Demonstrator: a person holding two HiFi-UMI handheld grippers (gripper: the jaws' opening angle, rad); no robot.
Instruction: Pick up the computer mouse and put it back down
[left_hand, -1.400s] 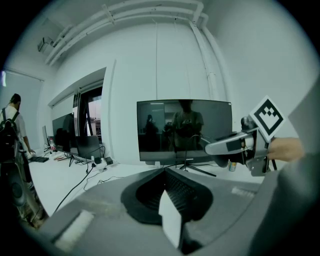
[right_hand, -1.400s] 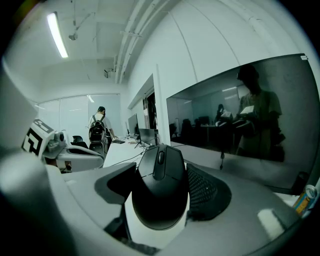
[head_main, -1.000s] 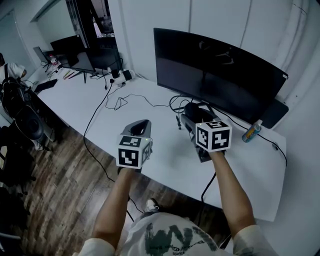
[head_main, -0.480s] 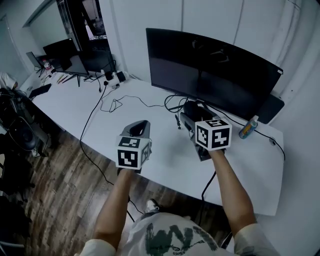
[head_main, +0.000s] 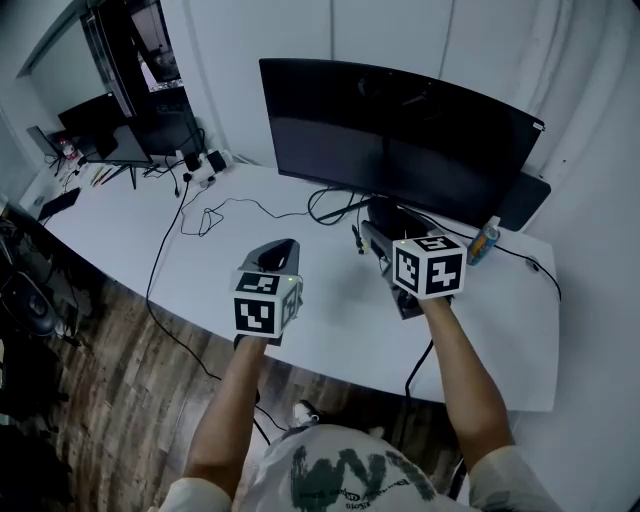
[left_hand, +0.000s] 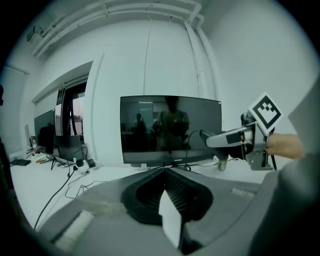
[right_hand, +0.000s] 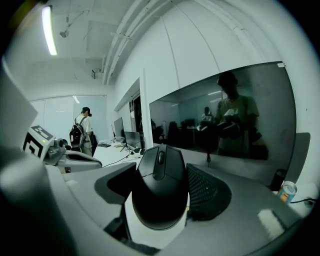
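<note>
Black computer mouse (right_hand: 159, 200), rounded, scroll wheel on top: clamped between the two grey jaws of the right gripper (right_hand: 161, 186), nose pointing away towards the screen. It is held in the air above the desk, not resting on it.

Left gripper (left_hand: 167, 192): jaws closed together, nothing between them. It hovers beside the right one, apart from it, over the front part of the desk.

White desk (head_main: 130, 215), long, with a rounded front edge. A wide curved black monitor (head_main: 400, 130) stands at its back, screen dark. A small blue drinks can (head_main: 483, 243) sits near the monitor's right end. Thin black cables (head_main: 215, 215) trail across the desk's left part. Dark wooden floor (head_main: 110, 380) below.
</note>
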